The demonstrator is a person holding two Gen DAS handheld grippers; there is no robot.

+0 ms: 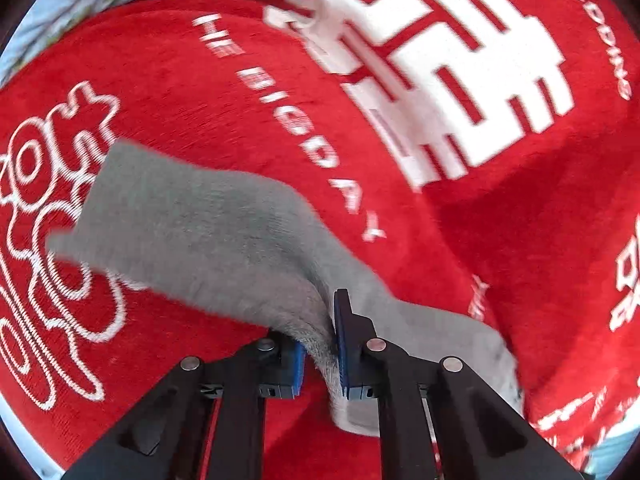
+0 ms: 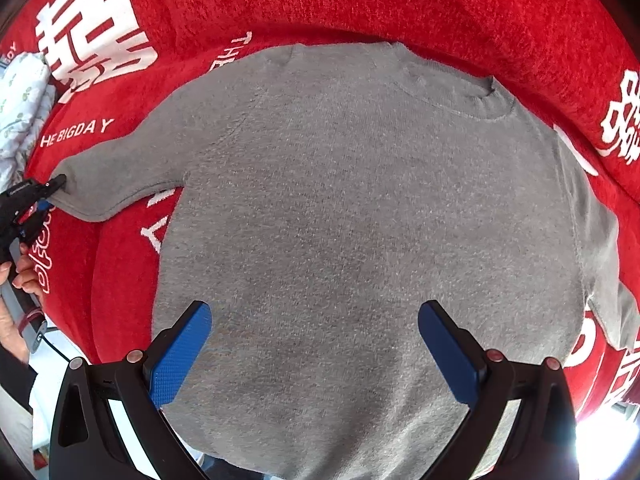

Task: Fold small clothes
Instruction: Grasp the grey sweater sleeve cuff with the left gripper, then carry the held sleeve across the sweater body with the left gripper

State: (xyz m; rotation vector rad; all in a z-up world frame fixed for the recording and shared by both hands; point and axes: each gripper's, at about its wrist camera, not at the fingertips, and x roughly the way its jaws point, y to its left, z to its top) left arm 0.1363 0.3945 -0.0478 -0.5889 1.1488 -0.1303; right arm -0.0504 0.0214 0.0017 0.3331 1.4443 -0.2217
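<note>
A red blanket [image 2: 360, 4] with white printed characters and lettering covers the whole surface. On it, a grey knitted sweater [image 2: 360, 220] lies spread flat, neckline away from the right gripper, one sleeve [image 2: 116, 184] stretched out to the side over the blanket's "THE BIG DAY" print. A pale floral cloth [image 2: 20, 96] is bunched at the blanket's far edge beyond that sleeve. The right gripper [image 2: 314, 352] hovers over the sweater's lower body, its blue pads [image 2: 180, 360] spread wide with only flat knit between them. The left gripper [image 1: 320, 360] is clamped on the sleeve's cuff [image 1: 332, 344], the grey fabric pinched between its blue pads and lifted off the blanket.
</note>
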